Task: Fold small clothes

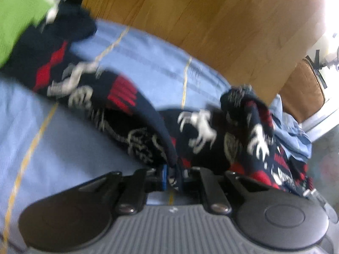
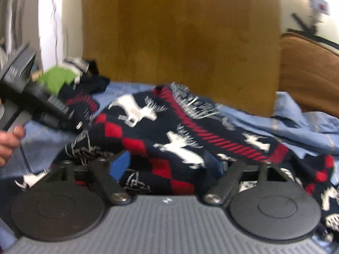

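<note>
A navy knit sweater with white reindeer and red bands lies crumpled on a light blue bed sheet. My left gripper is shut on a folded edge of it, the fabric pinched between the blue pads. In the right wrist view the same sweater is bunched over and between the fingers of my right gripper, whose jaws stand wide apart; its left blue pad shows beside the fabric. The left gripper appears there at the left, held by a hand. Both views are blurred.
A green, white and navy garment lies at the far left of the bed. A wooden headboard rises right behind the sheet. A brown cushion sits to the right, past rumpled sheet folds.
</note>
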Motion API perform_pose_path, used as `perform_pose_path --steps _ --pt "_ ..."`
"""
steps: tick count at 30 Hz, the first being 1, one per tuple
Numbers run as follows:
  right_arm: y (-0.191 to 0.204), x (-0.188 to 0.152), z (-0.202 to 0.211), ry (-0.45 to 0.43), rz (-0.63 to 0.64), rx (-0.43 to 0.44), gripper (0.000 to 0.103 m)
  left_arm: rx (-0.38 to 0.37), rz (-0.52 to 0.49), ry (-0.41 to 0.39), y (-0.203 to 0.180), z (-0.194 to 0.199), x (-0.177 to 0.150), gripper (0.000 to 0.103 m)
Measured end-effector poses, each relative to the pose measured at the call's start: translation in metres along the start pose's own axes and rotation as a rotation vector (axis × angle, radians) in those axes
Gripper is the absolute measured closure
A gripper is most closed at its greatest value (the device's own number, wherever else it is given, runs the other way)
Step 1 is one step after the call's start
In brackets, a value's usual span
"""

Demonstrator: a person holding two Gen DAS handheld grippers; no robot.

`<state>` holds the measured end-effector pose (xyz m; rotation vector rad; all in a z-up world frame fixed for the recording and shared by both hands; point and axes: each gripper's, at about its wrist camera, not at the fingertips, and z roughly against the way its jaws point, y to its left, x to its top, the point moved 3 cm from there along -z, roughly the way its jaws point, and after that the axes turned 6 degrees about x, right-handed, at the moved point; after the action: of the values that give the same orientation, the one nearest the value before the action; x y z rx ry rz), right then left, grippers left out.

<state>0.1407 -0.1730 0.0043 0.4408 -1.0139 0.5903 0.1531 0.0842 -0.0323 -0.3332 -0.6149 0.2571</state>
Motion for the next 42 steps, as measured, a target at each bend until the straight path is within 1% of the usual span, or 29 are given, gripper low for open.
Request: perform_pose_path --steps 1,2,3,5,6,9,10,12,13,14,16,17,18,19,20,21,22,23,26,29,31,33,36,37,38,39,40,41,42 --pt "0.002 -0.001 -0.006 0.025 0.014 -0.002 0.095 0.02 -0.009 -0.056 -0.003 0.009 0.011 0.095" --pt "0.002 -0.001 -0.01 0.038 0.022 -0.025 0.096 0.028 -0.011 -0.123 -0.003 0.024 0.023 0.095" --pt "0.0 0.001 -0.006 0.015 0.02 -0.037 0.096 0.031 -0.005 -0.202 -0.001 0.043 0.039 0.095" --pt "-0.007 0.01 0.011 -0.051 0.0 -0.073 0.096 -0.008 0.03 -0.286 0.006 0.075 0.065 0.095" --pt "-0.012 0.017 0.025 -0.105 -0.016 -0.103 0.096 -0.007 0.043 -0.313 0.009 0.086 0.074 0.095" --pt "-0.024 0.027 0.058 -0.221 -0.062 -0.188 0.096 0.05 0.064 -0.424 0.017 0.114 0.092 0.095" --pt "-0.026 0.028 0.063 -0.235 -0.078 -0.197 0.096 0.069 0.076 -0.469 0.02 0.122 0.095 0.095" --pt "-0.028 0.022 0.064 -0.203 -0.107 -0.176 0.094 0.129 0.085 -0.551 0.025 0.131 0.097 0.095" --pt "-0.028 0.017 0.059 -0.169 -0.121 -0.151 0.092 0.152 0.077 -0.555 0.025 0.128 0.098 0.095" --pt "-0.027 0.01 0.052 -0.12 -0.139 -0.114 0.09 0.171 0.067 -0.522 0.023 0.118 0.1 0.094" --pt "-0.023 -0.002 0.038 -0.014 -0.144 -0.063 0.072 0.215 0.033 -0.409 0.021 0.095 0.093 0.091" --pt "-0.02 -0.006 0.035 0.018 -0.134 -0.063 0.058 0.215 0.013 -0.364 0.022 0.087 0.086 0.091" --pt "-0.017 -0.01 0.039 0.016 -0.122 -0.073 0.051 0.203 -0.002 -0.333 0.023 0.081 0.077 0.091" --pt "-0.015 -0.011 0.044 -0.003 -0.115 -0.08 0.049 0.191 -0.023 -0.311 0.023 0.077 0.065 0.085" --pt "-0.015 -0.012 0.054 -0.029 -0.114 -0.085 0.045 0.179 -0.045 -0.294 0.023 0.076 0.053 0.074" --pt "-0.017 -0.012 0.067 -0.059 -0.125 -0.094 0.041 0.159 -0.068 -0.281 0.023 0.077 0.041 0.067" --pt "-0.02 -0.014 0.08 -0.087 -0.146 -0.106 0.039 0.128 -0.092 -0.266 0.023 0.079 0.027 0.056" --pt "-0.025 -0.016 0.093 -0.11 -0.167 -0.119 0.035 0.095 -0.115 -0.253 0.021 0.081 0.014 0.05" --pt "-0.037 -0.026 0.125 -0.141 -0.206 -0.159 0.025 -0.001 -0.188 -0.205 0.015 0.088 -0.024 0.043" --pt "-0.04 -0.043 0.144 -0.133 -0.229 -0.183 0.021 -0.07 -0.219 -0.132 0.012 0.09 -0.059 0.034" --pt "-0.041 -0.056 0.148 -0.115 -0.25 -0.172 0.019 -0.116 -0.226 -0.063 0.01 0.085 -0.079 0.033" --pt "-0.043 -0.068 0.146 -0.089 -0.276 -0.163 0.019 -0.136 -0.23 -0.007 0.008 0.073 -0.09 0.033" --pt "-0.038 -0.078 0.132 -0.07 -0.326 -0.12 0.019 -0.149 -0.229 0.051 -0.001 0.061 -0.106 0.036" --pt "-0.037 -0.083 0.125 -0.061 -0.346 -0.104 0.02 -0.163 -0.236 0.072 -0.006 0.057 -0.112 0.046" --pt "-0.035 -0.087 0.12 -0.046 -0.357 -0.095 0.04 -0.16 -0.257 0.062 -0.012 0.055 -0.116 0.066" --pt "-0.032 -0.09 0.113 -0.017 -0.358 -0.087 0.089 -0.133 -0.289 0.056 -0.019 0.053 -0.12 0.08" --pt "-0.03 -0.091 0.107 0.014 -0.353 -0.09 0.089 -0.088 -0.312 0.044 -0.023 0.054 -0.121 0.097" --pt "-0.03 -0.091 0.108 0.012 -0.359 -0.097 0.09 -0.087 -0.319 0.049 -0.025 0.057 -0.12 0.097" --pt "-0.029 -0.087 0.115 -0.021 -0.366 -0.092 0.091 -0.11 -0.311 0.055 -0.023 0.063 -0.117 0.097"
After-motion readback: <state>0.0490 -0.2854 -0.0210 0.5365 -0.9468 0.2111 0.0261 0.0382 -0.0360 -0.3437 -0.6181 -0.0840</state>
